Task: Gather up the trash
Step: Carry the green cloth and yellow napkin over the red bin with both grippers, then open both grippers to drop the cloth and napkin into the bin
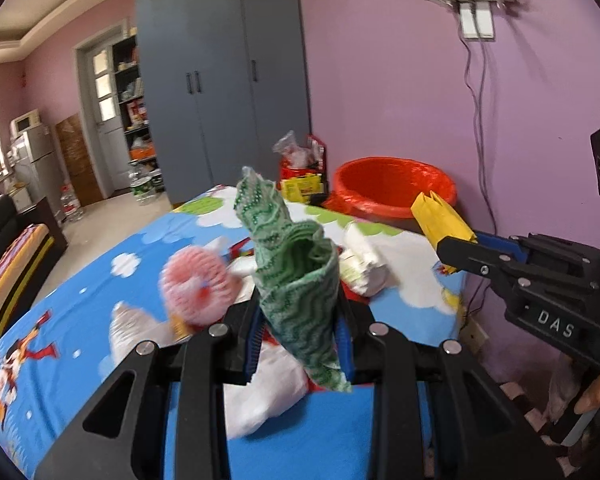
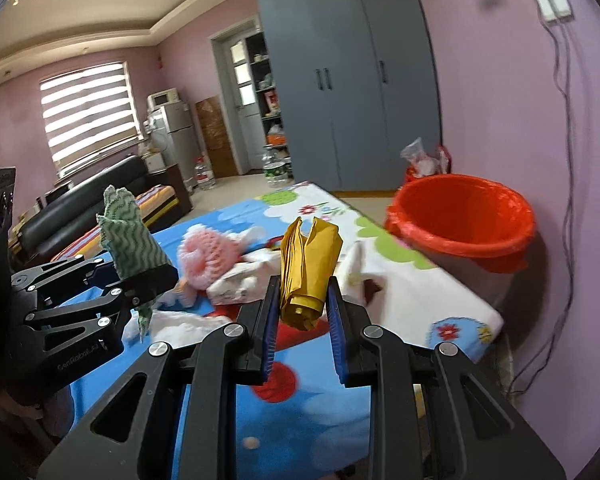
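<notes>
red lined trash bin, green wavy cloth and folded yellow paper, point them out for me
red lined trash bin [image 2: 460,216]: right wrist view, inner wall of the liner
green wavy cloth [image 1: 300,280]: left wrist view, middle of the bunched fabric
folded yellow paper [image 2: 306,268]: right wrist view, middle of the fold

The left gripper [image 1: 300,336] clamps a green patterned cloth [image 1: 300,276] above the cartoon-print table cover [image 1: 100,280]. To its right, the right gripper [image 1: 454,246] grips folded yellow paper [image 1: 440,216] near the red-lined bin [image 1: 394,186].

I see a grey wardrobe [image 2: 352,76] against the purple wall [image 1: 380,80], a black sofa [image 2: 80,200] under the blinded window [image 2: 88,112], and a fridge [image 2: 176,136].
</notes>
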`<state>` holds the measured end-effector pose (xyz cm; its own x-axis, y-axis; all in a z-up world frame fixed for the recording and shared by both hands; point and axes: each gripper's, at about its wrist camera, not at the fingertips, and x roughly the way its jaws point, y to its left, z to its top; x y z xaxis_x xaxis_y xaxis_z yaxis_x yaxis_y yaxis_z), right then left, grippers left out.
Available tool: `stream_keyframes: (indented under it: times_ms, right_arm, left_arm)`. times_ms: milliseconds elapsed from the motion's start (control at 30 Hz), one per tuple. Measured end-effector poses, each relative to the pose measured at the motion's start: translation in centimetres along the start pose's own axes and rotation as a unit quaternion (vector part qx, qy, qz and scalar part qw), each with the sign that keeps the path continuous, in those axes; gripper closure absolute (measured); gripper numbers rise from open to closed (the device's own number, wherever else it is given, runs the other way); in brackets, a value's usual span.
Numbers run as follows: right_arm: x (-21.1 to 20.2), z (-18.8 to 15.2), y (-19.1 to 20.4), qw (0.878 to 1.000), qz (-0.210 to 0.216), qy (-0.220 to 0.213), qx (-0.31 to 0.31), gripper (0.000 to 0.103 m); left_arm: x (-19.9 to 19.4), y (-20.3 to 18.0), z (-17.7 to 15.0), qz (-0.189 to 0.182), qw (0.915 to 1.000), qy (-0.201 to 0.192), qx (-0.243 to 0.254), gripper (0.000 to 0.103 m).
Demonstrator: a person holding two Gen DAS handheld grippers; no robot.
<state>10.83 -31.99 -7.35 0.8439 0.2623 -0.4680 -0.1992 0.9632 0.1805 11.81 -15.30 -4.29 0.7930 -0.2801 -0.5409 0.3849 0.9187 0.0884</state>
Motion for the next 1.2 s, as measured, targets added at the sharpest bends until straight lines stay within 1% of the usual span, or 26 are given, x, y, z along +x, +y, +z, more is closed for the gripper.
stream_keyframes:
  times_ms: [167, 267, 400, 533, 700, 933, 1100, 1133, 1167, 1200]
  right_arm:
    - [-0.4, 0.9, -3.8, 0.999, -0.037, -0.012, 0.026, 0.079]
    - [-0.3, 1.4, -6.2, 0.998, -0.056, -0.015, 0.038, 0.079]
    - [0.2, 2.1, -8.7, 0.996, -0.072, -0.015, 0.049, 0.079]
    - [1.6, 3.2, -11.2, 0.995, -0.082, -0.013, 0.052, 0.079]
    - [4.2, 5.1, -15.0, 0.994, -0.094, -0.01, 0.051, 0.079]
    - [8.8, 6.9, -20.2, 0.992, -0.111, 0.002, 0.059, 0.079]
    - [12.4, 7.8, -23.6, 0.991, -0.116, 0.003, 0.066, 0.078]
    - [13.1, 7.9, -24.2, 0.991, -0.115, 0.001, 0.068, 0.077]
    - [13.6, 7.9, -24.6, 0.991, -0.116, -0.001, 0.067, 0.073]
    - [14.1, 7.9, -25.0, 0.991, -0.118, 0.0, 0.066, 0.068]
  left_arm:
    - [2.7, -1.8, 2.4, -0.036, 0.9993, 0.003, 0.0, 0.073]
    - [3.9, -2.8, 4.0, -0.051, 0.9987, -0.002, 0.002, 0.073]
    - [5.7, -4.4, 6.2, -0.062, 0.9979, -0.013, 0.013, 0.073]
    - [8.2, -5.5, 8.3, -0.072, 0.9972, -0.01, 0.016, 0.073]
    - [13.3, -6.8, 11.3, -0.092, 0.9957, 0.011, 0.01, 0.073]
    - [20.9, -8.5, 15.8, -0.098, 0.9949, 0.022, 0.011, 0.071]
    - [25.6, -9.3, 17.0, -0.094, 0.995, 0.031, 0.013, 0.071]
    - [26.3, -9.5, 17.2, -0.095, 0.9949, 0.032, 0.014, 0.071]
    - [27.5, -9.7, 17.4, -0.098, 0.9944, 0.036, 0.016, 0.07]
    - [28.4, -9.9, 17.7, -0.1, 0.9941, 0.038, 0.019, 0.064]
